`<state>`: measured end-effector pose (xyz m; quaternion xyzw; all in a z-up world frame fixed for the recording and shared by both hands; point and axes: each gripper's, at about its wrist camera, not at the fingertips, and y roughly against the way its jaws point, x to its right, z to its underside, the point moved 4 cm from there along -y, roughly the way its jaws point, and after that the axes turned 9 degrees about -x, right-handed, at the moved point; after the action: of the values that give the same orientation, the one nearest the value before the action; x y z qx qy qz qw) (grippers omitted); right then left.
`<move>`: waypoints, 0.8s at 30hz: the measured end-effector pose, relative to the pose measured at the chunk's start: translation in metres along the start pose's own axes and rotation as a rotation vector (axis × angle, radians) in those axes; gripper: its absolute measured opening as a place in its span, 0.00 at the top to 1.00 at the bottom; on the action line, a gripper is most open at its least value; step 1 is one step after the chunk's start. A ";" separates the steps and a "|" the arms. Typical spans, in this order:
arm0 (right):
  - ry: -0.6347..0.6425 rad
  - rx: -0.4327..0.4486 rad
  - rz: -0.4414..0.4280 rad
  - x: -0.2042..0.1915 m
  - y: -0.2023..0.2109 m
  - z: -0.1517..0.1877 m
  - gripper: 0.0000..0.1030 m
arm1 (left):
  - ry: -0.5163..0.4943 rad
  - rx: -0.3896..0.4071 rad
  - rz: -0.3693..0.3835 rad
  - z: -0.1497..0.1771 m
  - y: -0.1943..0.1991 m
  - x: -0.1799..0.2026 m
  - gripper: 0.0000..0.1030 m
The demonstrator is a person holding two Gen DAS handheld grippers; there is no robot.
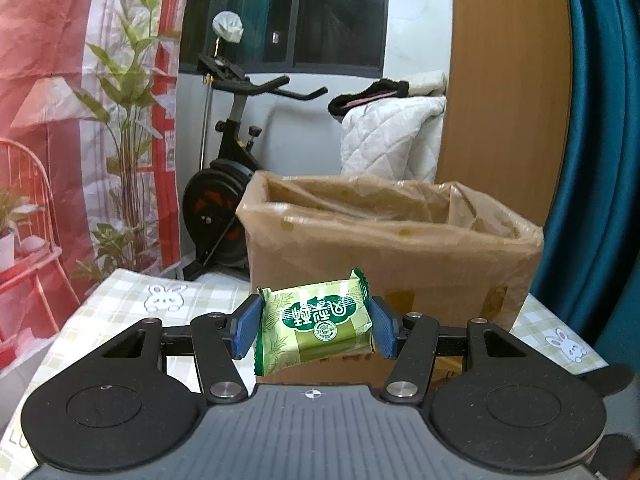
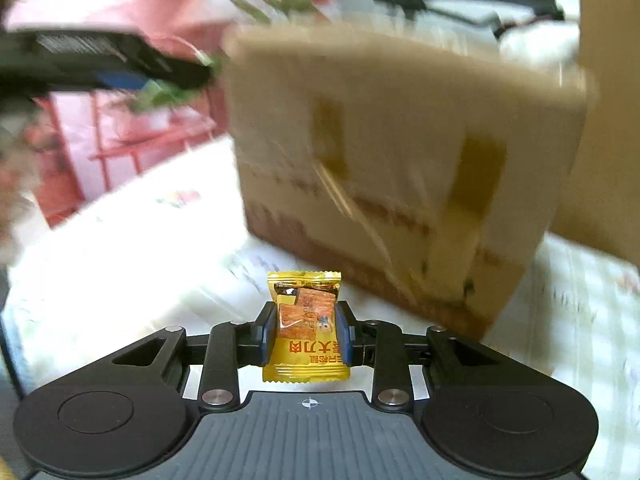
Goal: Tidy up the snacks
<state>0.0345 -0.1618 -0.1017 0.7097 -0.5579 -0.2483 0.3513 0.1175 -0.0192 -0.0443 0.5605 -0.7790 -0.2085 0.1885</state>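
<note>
In the left wrist view my left gripper (image 1: 316, 328) is shut on a green snack packet (image 1: 316, 326), its blue pads pressing both sides, held above the table in front of an open cardboard box (image 1: 392, 240) lined with clear plastic. In the right wrist view my right gripper (image 2: 307, 334) is shut on a small yellow snack packet (image 2: 306, 330), lifted off the table. The same cardboard box (image 2: 400, 160) stands blurred ahead and to the right. The other gripper (image 2: 108, 62) shows as a dark blurred bar at the upper left.
The table carries a checked cloth with rabbit prints (image 1: 164, 300). Behind the box stand an exercise bike (image 1: 228, 184), a white quilt (image 1: 392, 136), a wooden panel (image 1: 504, 80) and a teal curtain (image 1: 600, 140). A red printed backdrop (image 1: 60, 120) hangs on the left.
</note>
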 end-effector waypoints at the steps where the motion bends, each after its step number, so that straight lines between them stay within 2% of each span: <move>1: 0.015 0.031 -0.003 -0.002 0.012 -0.007 0.73 | -0.002 0.008 0.001 -0.003 0.002 0.001 0.41; 5: 0.054 0.155 0.028 0.013 0.050 -0.047 0.73 | -0.015 0.048 0.003 -0.022 0.005 0.007 0.41; 10: 0.025 0.255 0.143 0.057 0.069 -0.104 0.73 | -0.027 0.076 0.019 -0.060 -0.009 0.011 0.41; 14: -0.006 0.234 0.221 0.101 0.048 -0.132 0.73 | -0.015 0.059 0.028 -0.086 -0.038 0.009 0.41; 16: -0.049 0.197 0.232 0.117 0.022 -0.143 0.73 | -0.038 0.060 -0.002 -0.096 -0.053 0.011 0.41; 18: -0.090 0.173 0.235 0.132 0.001 -0.143 0.73 | -0.053 0.047 -0.025 -0.102 -0.066 0.013 0.41; 21: -0.129 0.149 0.244 0.140 -0.017 -0.131 0.72 | -0.021 -0.008 0.005 -0.104 -0.084 0.010 0.40; 24: -0.150 0.140 0.234 0.147 -0.025 -0.125 0.68 | 0.002 -0.033 0.020 -0.098 -0.090 0.006 0.28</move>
<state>0.1805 -0.2727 -0.0368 0.6418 -0.6776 -0.2185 0.2850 0.2393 -0.0615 -0.0096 0.5496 -0.7809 -0.2187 0.2007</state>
